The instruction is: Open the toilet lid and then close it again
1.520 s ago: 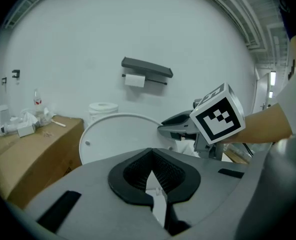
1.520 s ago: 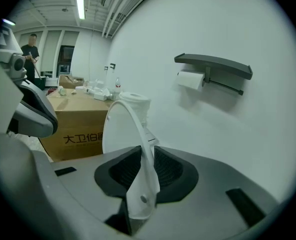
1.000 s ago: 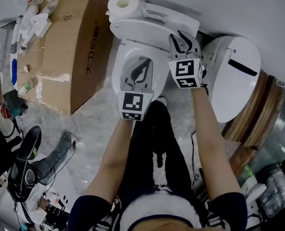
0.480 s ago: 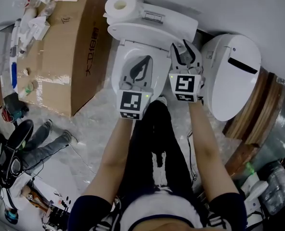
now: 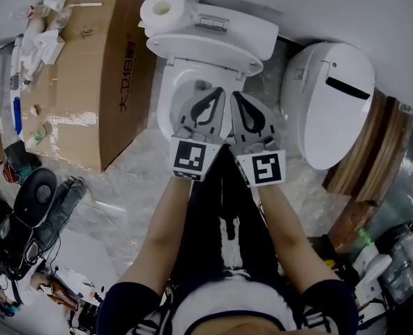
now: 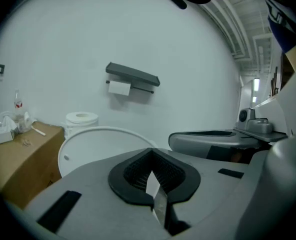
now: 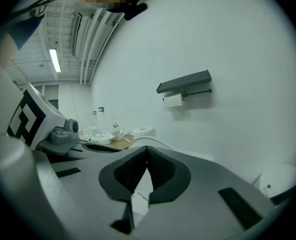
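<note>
While the white oval plastic toilet lid [image 5: 206, 51] stands raised against the tank, straight ahead of both claws, the left gripper [image 5: 213, 95] is clenched empty. The right gripper [image 5: 238, 98], whose jaws have just closed on nothing, sits equally near.

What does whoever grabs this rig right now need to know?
Grippers: the left gripper is shut and empty. The right gripper has just closed its jaws with nothing between them, and sits beside the left one.
Things: the toilet lid stands raised, back toward the tank. Neither gripper touches it.
Done: lid opened.
Left: bring the lid back down.
</note>
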A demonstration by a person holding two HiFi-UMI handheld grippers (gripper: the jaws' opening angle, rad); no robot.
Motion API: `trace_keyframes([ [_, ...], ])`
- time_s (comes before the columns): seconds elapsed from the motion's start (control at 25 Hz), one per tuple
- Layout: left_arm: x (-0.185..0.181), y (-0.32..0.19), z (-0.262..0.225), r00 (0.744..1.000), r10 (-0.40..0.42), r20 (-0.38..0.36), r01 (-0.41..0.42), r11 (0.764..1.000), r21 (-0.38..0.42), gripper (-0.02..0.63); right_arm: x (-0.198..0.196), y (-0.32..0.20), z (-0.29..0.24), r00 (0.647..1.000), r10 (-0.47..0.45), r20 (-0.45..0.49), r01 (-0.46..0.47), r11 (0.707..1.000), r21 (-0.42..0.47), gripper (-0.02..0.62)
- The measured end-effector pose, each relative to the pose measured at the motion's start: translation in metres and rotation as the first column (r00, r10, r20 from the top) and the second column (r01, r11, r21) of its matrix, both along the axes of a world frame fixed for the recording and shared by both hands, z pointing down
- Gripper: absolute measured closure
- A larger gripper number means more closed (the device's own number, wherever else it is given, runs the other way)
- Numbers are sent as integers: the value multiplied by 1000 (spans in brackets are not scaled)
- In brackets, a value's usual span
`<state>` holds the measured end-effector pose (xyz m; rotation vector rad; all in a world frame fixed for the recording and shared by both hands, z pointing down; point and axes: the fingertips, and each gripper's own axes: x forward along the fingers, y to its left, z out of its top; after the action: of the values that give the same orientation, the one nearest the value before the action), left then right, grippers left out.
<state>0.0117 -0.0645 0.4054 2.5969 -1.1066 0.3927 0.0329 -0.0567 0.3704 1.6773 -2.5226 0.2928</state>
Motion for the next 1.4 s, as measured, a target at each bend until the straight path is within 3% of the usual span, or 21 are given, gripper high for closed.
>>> trace_keyframes([
  [0.2, 1, 7, 5, 999, -7, -35, 6, 1000, -22, 600, -1, 7, 6, 1000, -19, 2, 19, 1000, -19, 588],
  [0.48, 1, 5, 7, 1000, -13, -20, 13, 1000, -3, 600, 3, 9, 32, 991, -77, -111, 75, 997, -25, 588],
  [0.64, -3, 4, 10, 999, -27, 19, 27, 1000, 4, 600, 14, -2, 49, 924, -91, -371, 66, 995, -80, 586],
  [0.76, -5, 6, 10, 999, -29, 37, 29, 1000, 3, 600, 24, -17, 48, 869, -103, -484, 75, 994, -77, 580],
  [0.88, -6, 7, 7, 999, -30, 36, 29, 1000, 11, 600, 32, -31, 44, 839, -112, -533, 83, 994, -78, 514],
  [1.16, -5, 8, 8, 999, -26, 38, 25, 999, 26, 600, 35, -59, 64, 741, -200, -641, 144, 980, -139, 500],
  [1.4, -6, 9, 10, 999, -27, 44, 26, 999, 35, 601, 40, -77, 78, 717, -233, -657, 144, 972, -187, 495],
])
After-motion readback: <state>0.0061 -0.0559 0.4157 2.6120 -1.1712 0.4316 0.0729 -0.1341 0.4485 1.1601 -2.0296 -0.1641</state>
